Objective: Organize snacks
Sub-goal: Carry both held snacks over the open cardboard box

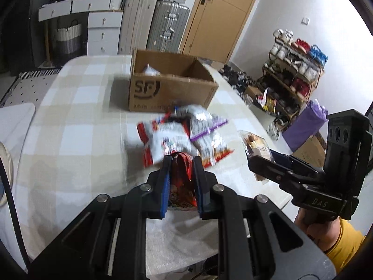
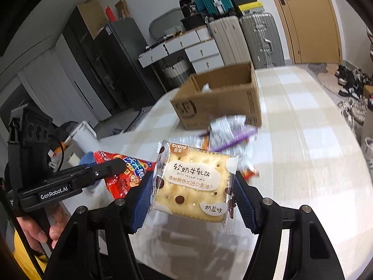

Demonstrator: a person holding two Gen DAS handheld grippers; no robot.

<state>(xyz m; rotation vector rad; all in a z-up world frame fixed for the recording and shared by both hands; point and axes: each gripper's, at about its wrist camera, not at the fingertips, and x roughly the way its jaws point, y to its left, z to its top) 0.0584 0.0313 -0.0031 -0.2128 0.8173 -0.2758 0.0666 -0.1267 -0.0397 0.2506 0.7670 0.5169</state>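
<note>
My left gripper is shut on a red snack packet, lifted above the checked tablecloth. In the right wrist view that same red snack packet juts from the left gripper at the left. My right gripper is shut on a clear-wrapped nougat cracker pack, held off the table. It shows at the right of the left wrist view as the cracker pack. A pile of white, red and purple snack bags lies in front of an open cardboard box holding a white packet.
The table's right edge curves close to the pile, with a shoe rack and a purple bag on the floor beyond. Suitcases, white drawers and a wooden door stand behind the table. A person's hand and yellow sleeve hold the right gripper.
</note>
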